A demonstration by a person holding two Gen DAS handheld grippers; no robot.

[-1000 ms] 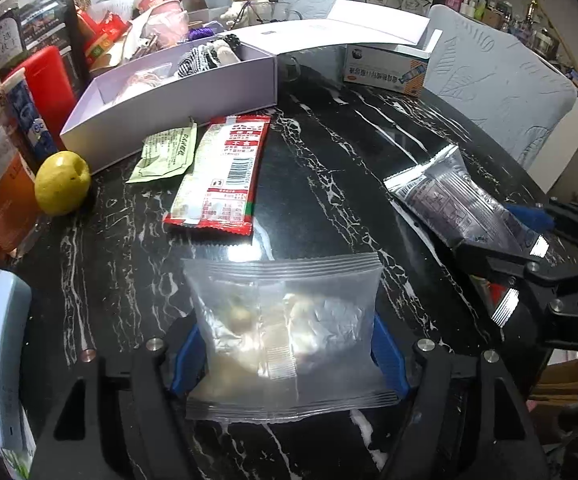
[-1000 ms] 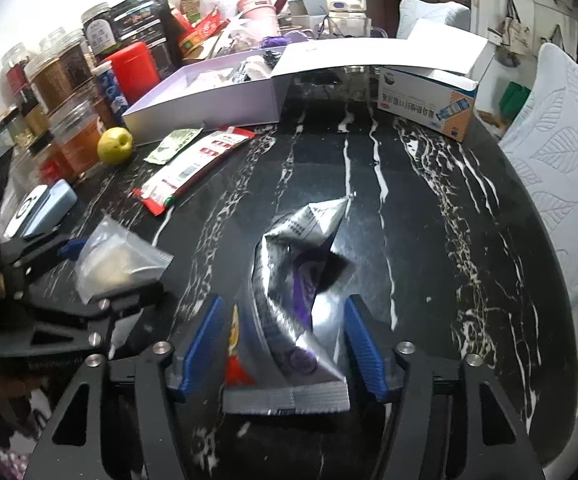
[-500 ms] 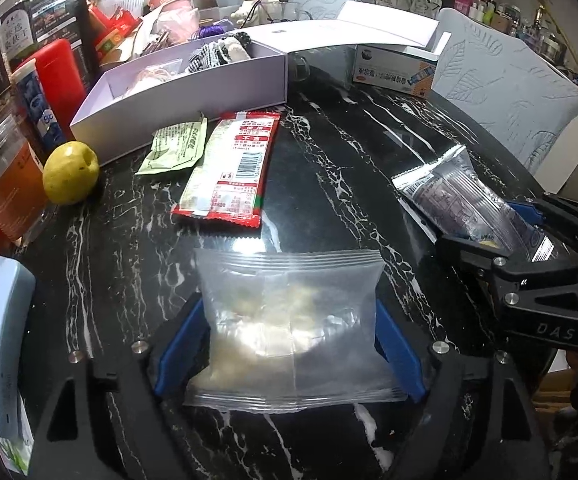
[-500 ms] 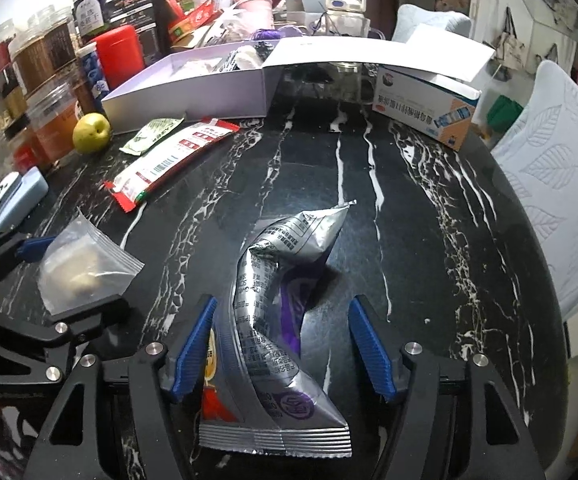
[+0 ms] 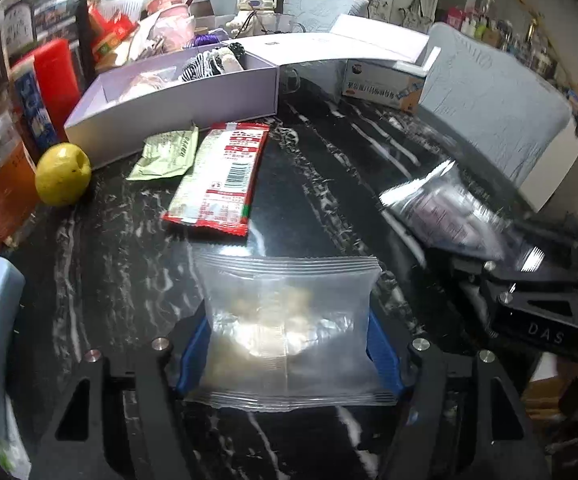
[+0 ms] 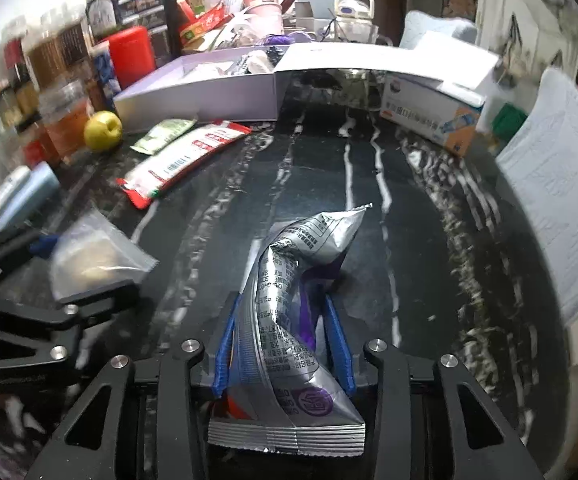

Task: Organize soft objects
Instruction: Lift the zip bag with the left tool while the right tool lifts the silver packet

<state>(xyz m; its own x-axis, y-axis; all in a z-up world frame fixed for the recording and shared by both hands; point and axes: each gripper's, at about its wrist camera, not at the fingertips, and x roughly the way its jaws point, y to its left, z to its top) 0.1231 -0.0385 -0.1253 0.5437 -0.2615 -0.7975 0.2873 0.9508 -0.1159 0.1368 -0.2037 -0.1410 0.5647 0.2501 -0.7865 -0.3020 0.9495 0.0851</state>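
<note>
Both your tongs have narrowed since earlier | left tongs (image 5: pixel 289 344) closing, pads squeezing clear bag (image 5: pixel 289 320) | right tongs (image 6: pixel 283 344) closing, pinching silver packet (image 6: pixel 289 320) | both low over marble tabletop (image 6: pixel 429 240)

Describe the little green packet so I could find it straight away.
Find the long lavender box at the back of the black marble table. Just before its front wall lies the green packet, flat, beside a longer red-and-white packet. It is the only green wrapper there.
</note>
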